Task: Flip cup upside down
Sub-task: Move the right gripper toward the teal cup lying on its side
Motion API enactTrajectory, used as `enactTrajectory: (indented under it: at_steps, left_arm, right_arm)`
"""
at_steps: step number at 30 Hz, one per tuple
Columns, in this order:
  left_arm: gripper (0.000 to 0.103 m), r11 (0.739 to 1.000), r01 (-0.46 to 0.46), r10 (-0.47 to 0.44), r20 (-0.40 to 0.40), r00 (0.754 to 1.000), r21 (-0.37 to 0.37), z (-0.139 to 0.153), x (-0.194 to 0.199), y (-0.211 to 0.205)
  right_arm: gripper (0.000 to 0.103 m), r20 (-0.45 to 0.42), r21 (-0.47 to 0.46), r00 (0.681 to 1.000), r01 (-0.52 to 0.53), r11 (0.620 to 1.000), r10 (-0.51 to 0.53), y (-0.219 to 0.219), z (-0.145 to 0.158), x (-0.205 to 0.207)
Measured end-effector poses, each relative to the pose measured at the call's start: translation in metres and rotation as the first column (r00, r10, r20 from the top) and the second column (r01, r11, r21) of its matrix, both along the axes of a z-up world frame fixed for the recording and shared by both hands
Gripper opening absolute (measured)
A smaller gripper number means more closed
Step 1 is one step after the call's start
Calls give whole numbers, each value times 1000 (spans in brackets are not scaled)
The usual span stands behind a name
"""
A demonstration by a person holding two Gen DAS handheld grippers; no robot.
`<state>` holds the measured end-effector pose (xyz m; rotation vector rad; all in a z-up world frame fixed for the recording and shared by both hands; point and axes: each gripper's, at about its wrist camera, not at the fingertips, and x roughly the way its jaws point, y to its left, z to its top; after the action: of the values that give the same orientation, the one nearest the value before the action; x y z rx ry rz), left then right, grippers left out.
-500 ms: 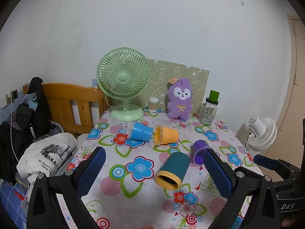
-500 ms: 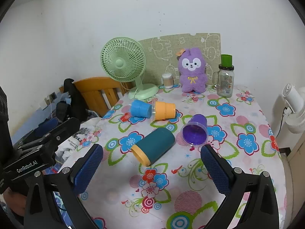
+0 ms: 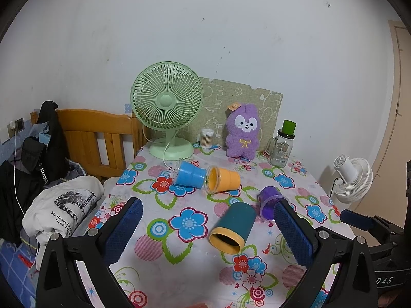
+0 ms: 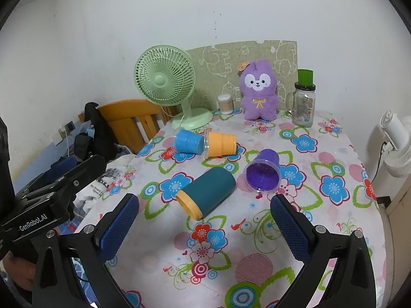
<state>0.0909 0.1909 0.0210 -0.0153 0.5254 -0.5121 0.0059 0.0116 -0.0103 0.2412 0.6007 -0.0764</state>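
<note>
Several cups lie on their sides on the flowered tablecloth. A teal cup with a yellow rim lies nearest, mouth toward me. A purple cup lies right of it. A blue cup and an orange cup lie together farther back. My left gripper is open and empty, short of the teal cup. My right gripper is open and empty, just in front of the teal cup.
A green fan, a cotton-swab jar, a purple plush and a glass jar with a green lid stand along the table's back. A wooden bed with clothes is to the left. A white floor fan is to the right.
</note>
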Motion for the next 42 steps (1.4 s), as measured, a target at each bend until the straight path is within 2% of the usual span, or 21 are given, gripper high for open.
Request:
enactTrajectory:
  at_steps: [20,31,36,42]
  left_arm:
    - [103,1000,-7,7,-45,999,13,-11,9,6]
    - [103,998,-24,33,-148,988,61,-47,40,9]
    - [103,993,-17,40,-202,979,114,-69,66,-2]
    - [103,986,41,8,-289,957,163,-93,96,-18]
  right_arm:
    - [103,-71,15,997,8,1000,-7,2,-15,15]
    - [103,-184,78,982,48,996,-33,-11,-47,52]
    - [103,-227,34,973,60,998,-51,-14,-59,77]
    - [103,-281,112,958,86,990,-51,-25,-79,111]
